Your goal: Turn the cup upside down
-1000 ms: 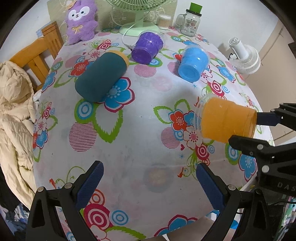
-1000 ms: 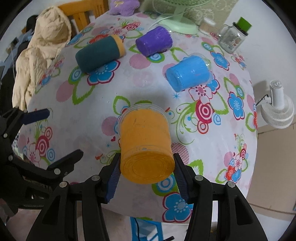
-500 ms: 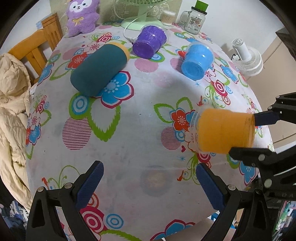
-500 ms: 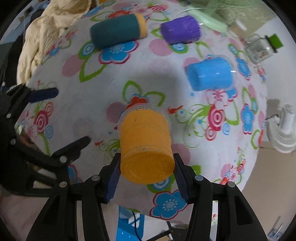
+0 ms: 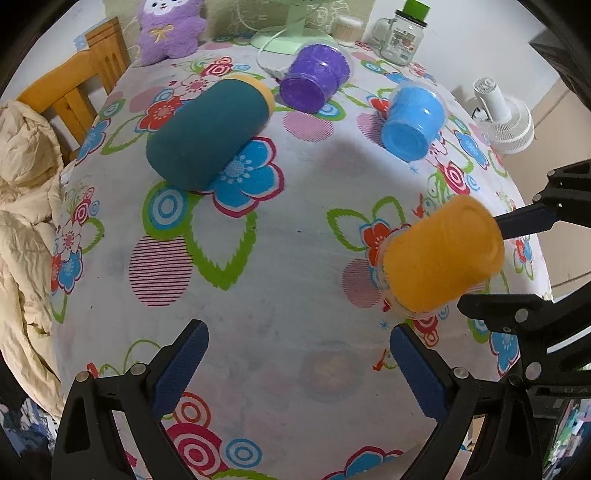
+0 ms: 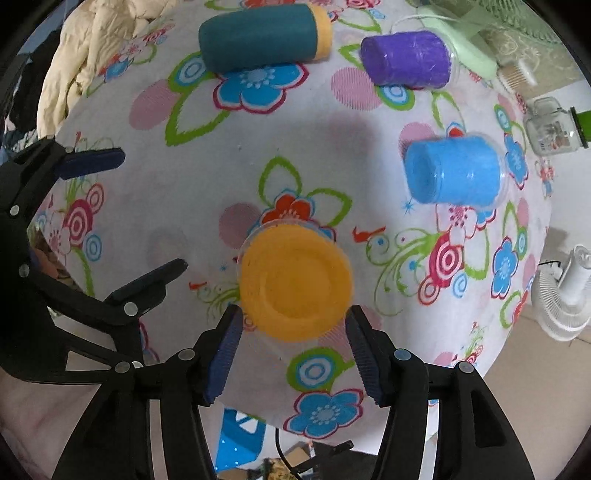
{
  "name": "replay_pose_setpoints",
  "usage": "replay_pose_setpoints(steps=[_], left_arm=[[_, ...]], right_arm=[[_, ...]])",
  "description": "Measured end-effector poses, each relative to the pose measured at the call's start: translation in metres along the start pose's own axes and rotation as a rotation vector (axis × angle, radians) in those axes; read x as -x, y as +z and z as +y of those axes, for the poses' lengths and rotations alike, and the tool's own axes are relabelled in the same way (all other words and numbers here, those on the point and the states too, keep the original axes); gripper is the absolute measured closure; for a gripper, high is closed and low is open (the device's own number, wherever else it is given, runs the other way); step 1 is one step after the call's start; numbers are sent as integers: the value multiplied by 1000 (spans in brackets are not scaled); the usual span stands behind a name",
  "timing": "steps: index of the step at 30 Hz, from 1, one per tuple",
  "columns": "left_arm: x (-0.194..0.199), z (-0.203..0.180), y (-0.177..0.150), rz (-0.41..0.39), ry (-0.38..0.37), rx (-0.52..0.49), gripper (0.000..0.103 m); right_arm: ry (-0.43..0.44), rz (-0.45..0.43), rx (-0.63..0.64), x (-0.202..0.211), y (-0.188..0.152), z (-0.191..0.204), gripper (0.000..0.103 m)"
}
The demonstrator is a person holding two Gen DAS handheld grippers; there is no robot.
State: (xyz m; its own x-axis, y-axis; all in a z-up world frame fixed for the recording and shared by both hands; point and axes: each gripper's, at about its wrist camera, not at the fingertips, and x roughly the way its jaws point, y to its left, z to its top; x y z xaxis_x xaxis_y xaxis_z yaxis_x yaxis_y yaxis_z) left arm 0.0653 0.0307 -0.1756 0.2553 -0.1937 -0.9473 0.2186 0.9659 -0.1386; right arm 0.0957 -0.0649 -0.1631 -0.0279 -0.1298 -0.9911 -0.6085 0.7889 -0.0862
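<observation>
Orange cup: orange plastic cup w/ clear rim (image 6: 293, 282) (image 5: 441, 256), held in the air over the near right part of the worktop, tilted, base up toward the right wrist cam, rim down toward the cloth; slightly blurred.
Right tool: right tool (image 6: 295, 343) (image 5: 491, 258) clamped on the orange cup, one blue pad on each side of the body near the base.
Left tool: left tool (image 5: 299, 369) (image 6: 122, 210) spread wide, nothing btwn its pads, above the near edge of the worktop, left of the orange cup and apart from it.
Worktop: round worktop under a white cloth w/ bright flower print (image 5: 258, 295) (image 6: 332, 147).
Other cups: teal cylinder cup w/ yellow rim band (image 5: 208, 131) (image 6: 262, 37), purple plastic cup (image 5: 314, 83) (image 6: 406, 59) and blue plastic cup (image 5: 415, 123) (image 6: 454, 173), all lying on their sides on the cloth, well apart from the orange cup.
Far edge: purple plush toy (image 5: 170, 29), pale green fan base (image 5: 291, 35), glass jar w/ green lid (image 5: 404, 35) (image 6: 554, 129).
Off the worktop: small white fan (image 5: 504, 122) (image 6: 569, 295) to the right; wooden chair (image 5: 77, 99) w/ cream padded jacket (image 5: 26, 206) to the left.
</observation>
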Motion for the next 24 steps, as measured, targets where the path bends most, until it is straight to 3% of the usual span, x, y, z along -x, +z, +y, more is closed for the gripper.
replay_pose_setpoints(steps=[4, 12, 24], left_arm=[[7, 6, 3, -11, -6, 17, 4], [35, 9, 12, -68, -7, -9, 4], [75, 3, 18, -132, 4, -95, 4]], right_arm=[[-13, -46, -40, 8, 1, -5, 21], [37, -190, -219, 31, -19, -19, 20], [19, -378, -453, 60, -67, -24, 20]])
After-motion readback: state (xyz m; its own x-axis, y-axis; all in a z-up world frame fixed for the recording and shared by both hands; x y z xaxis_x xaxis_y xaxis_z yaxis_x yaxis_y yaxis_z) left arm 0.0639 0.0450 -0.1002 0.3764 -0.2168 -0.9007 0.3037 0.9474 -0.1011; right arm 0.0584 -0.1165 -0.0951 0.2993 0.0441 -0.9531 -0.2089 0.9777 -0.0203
